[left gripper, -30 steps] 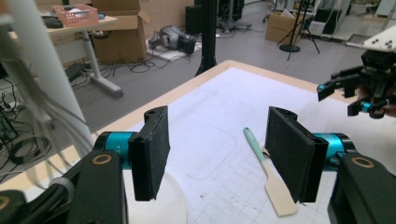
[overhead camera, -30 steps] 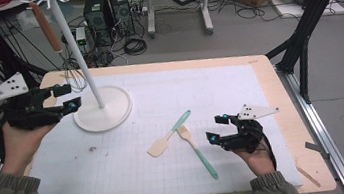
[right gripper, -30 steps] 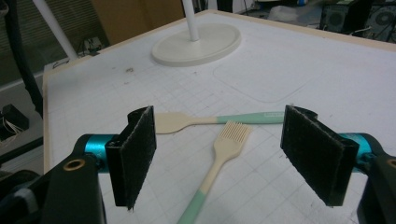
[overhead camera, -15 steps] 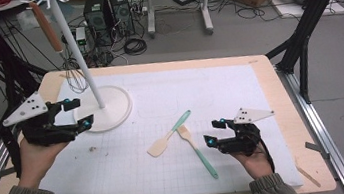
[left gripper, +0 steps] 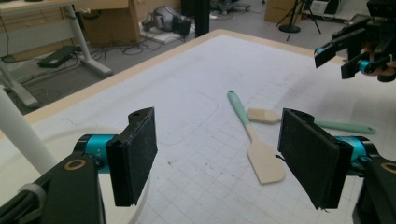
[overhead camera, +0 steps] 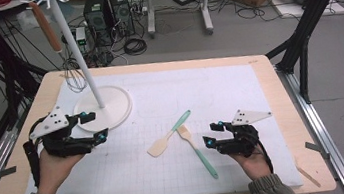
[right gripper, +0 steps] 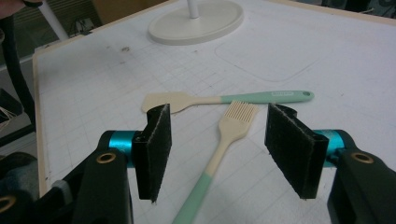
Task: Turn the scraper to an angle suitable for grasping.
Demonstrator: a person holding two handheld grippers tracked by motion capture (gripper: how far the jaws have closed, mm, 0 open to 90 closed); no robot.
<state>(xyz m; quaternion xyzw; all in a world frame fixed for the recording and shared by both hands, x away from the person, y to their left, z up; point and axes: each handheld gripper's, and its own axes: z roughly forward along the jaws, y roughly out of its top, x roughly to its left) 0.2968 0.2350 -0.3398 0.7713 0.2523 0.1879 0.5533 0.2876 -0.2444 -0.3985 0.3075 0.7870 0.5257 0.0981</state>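
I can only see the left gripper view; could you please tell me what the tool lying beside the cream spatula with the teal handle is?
Observer: The right gripper view shows a cream-bristled, teal-handled pastry brush.
Operator: Thank you. Is the right gripper holding it?
Observer: No. The right gripper has just been closing its jaws, but its pads are clear of the pastry brush, which lies on the mat between them.
Operator: Does the stand carry anything?
Observer: Yes. In the high view, a wire whisk with a brown wooden handle hangs from the white pole stand.

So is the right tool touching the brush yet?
Apart. In the right gripper view the right tool hangs open over the brush; both pads stand clear beside its handle.
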